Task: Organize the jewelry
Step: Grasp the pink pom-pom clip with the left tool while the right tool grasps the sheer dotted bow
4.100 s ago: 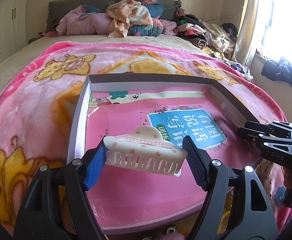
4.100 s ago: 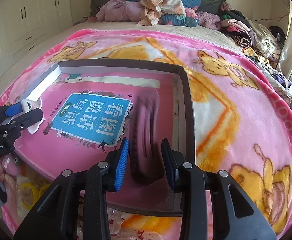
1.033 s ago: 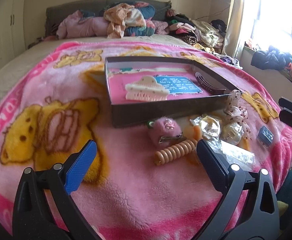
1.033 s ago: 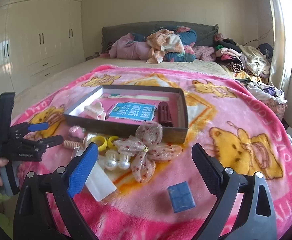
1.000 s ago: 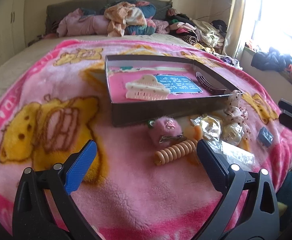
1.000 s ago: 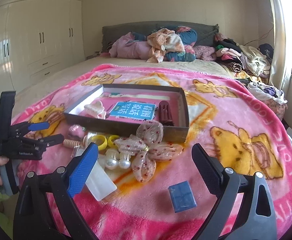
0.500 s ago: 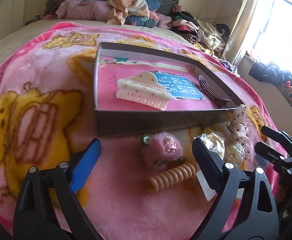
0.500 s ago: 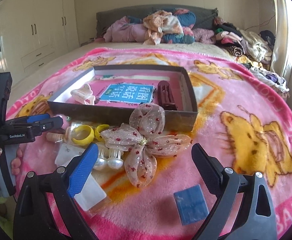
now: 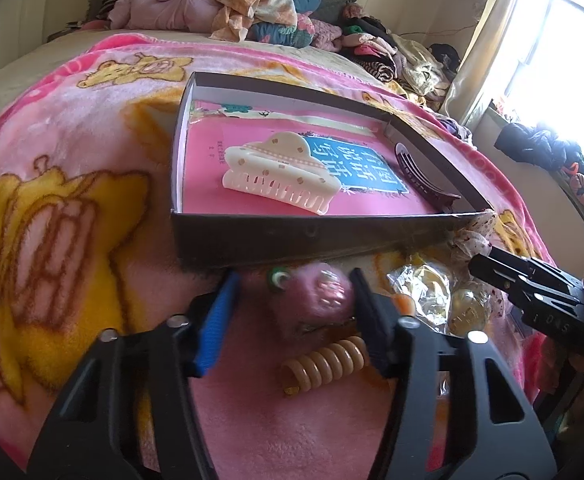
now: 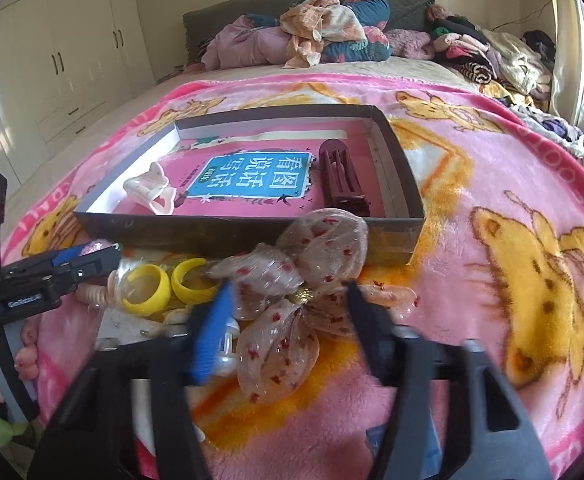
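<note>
A dark shallow box [image 9: 276, 236] [image 10: 212, 232] lies on the pink blanket and holds a cream claw clip [image 9: 280, 178] [image 10: 152, 188] and a dark red clip [image 9: 420, 178] [image 10: 342, 180]. My left gripper [image 9: 294, 308] is open, its jaws on either side of a pink fuzzy hair clip [image 9: 320, 300] just in front of the box. An orange spiral hair tie [image 9: 328, 366] lies below it. My right gripper [image 10: 288, 320] is open around a sheer red-dotted bow [image 10: 292, 280].
Yellow rings [image 10: 168, 284], pearl beads [image 10: 228, 354], a clear packet [image 9: 424, 288] and a blue square [image 10: 404, 440] lie in front of the box. Piled clothes [image 10: 324, 32] sit at the bed's head. A window [image 9: 564, 40] is on the right.
Both grippers have moved forward and down and their jaws have narrowed. The left now brackets the pink fuzzy clip; the right now brackets the bow.
</note>
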Demonstrator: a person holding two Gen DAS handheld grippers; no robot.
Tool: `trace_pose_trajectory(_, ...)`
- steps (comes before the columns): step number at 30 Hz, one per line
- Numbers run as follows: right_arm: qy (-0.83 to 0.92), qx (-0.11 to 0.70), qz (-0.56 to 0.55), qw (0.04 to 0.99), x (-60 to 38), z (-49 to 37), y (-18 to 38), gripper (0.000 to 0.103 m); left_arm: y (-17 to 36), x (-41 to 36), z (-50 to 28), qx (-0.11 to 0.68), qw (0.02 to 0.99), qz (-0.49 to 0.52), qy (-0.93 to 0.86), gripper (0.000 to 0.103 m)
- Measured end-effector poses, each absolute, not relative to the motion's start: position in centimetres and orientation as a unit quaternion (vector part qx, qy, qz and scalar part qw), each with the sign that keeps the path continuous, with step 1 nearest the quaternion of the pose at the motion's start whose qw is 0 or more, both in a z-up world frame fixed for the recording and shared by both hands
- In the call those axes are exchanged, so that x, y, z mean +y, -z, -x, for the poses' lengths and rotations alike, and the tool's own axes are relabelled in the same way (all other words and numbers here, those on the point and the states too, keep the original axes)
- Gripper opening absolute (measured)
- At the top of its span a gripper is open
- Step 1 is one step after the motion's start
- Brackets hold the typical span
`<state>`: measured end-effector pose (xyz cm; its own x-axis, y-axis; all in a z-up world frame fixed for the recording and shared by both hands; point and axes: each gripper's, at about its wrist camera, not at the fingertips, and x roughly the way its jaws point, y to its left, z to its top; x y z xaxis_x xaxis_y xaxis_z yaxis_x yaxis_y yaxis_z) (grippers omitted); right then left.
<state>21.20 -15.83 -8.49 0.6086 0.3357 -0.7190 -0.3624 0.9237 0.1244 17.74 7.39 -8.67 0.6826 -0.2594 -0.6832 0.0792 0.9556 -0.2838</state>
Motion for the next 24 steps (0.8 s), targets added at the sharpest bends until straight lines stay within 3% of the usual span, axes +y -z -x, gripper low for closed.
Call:
trace_pose_trajectory(2,-0.195,0.393,0.017,0.899,-16.1,-21.0,8.4,0.022,8.7,7.3,-17.6,0.387,0.91,0.114,0.094,0.029)
trace_pose_trajectory(4,-0.196,0.389,0.012,0.9,-16.4,-20.8,8.2,0.005,8.6,7.2,-17.5,0.386,0.911,0.112,0.095,0.028)
trace_pose_trajectory(5,-0.194,0.388,0.012,0.901,-16.5,-20.7,8.2,0.002,8.5,7.1,-17.4,0.385,0.911,0.112,0.097,0.027)
trace_pose_trajectory(19,-0.186,0.382,-0.005,0.905,-19.1,-19.7,7.1,0.001,5.7,6.5,-16.1,0.355,0.923,0.109,0.104,0.024)
trace_pose_trajectory(21,-0.175,0.393,-0.002,0.903,-19.3,-20.0,7.5,0.007,5.3,6.4,-16.0,0.352,0.924,0.108,0.105,0.024)
trace_pose_trajectory(23,-0.166,0.405,-0.013,0.899,-19.6,-20.3,7.9,0.046,5.0,6.3,-15.9,0.349,0.924,0.108,0.108,0.024)
trace_pose_trajectory(24,-0.162,0.407,-0.019,0.899,-19.8,-20.4,8.0,0.05,4.9,6.2,-16.0,0.348,0.925,0.108,0.108,0.024)
